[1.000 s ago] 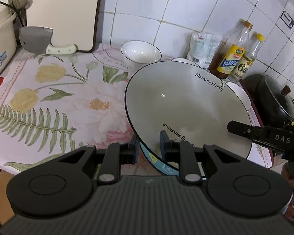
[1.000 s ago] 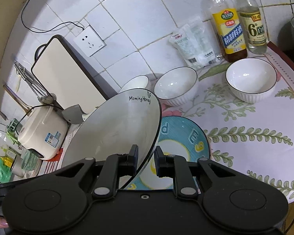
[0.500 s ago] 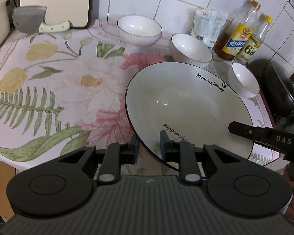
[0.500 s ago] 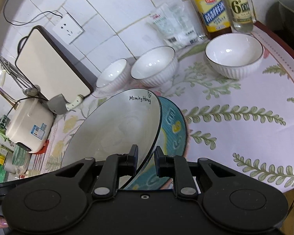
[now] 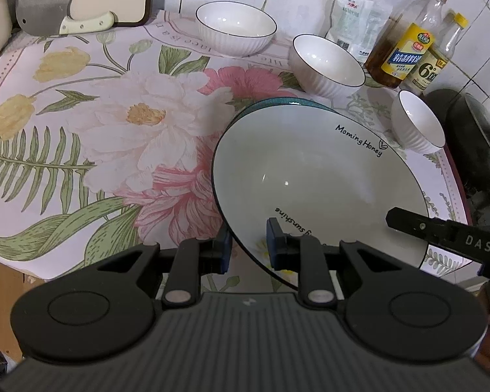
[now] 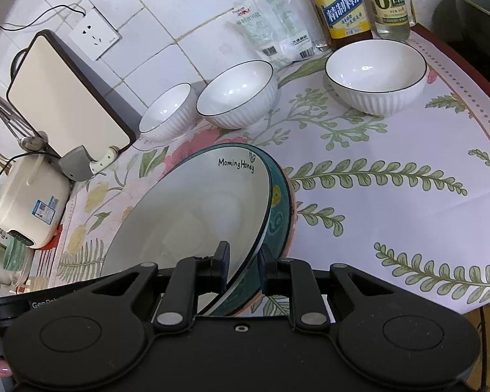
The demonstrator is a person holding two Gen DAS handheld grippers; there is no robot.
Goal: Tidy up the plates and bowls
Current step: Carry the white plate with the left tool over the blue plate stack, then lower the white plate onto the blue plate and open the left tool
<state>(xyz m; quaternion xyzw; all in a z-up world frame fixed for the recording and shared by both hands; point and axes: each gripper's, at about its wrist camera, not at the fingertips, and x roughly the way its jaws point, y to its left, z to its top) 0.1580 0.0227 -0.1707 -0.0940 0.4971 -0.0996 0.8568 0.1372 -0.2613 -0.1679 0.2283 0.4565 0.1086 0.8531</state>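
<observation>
Left wrist view: the left gripper (image 5: pixel 246 245) is closed on the near rim of the white plate (image 5: pixel 310 176), one finger under the rim and one on the inner face beside the word "sunshine". The plate fills the centre and lower right of the frame and tilts up toward the camera. A thin arc of the teal plate (image 5: pixel 277 102) shows past its far edge, so the white plate sits over the teal one, and the coming move looks like a lowering onto it. The right gripper (image 5: pixel 405 223) comes in from the lower right, its dark finger lying on the plate's right rim. Three white bowls stand along the upper frame on the floral counter (image 5: pixel 114 130), apart from the plates. Right wrist view: the right gripper (image 6: pixel 243 263) clamps the plate (image 6: pixel 196 215) edge-on at bottom centre, the rim running up and left between its fingers. Here the teal plate (image 6: pixel 279 202) shows much more clearly: it lies just right of and under the white one, and their far rims are nearly matched. Whether the two already touch I cannot tell. This view shows how deeply the plates nest; the left view shows both grippers on the rim at once.
</observation>
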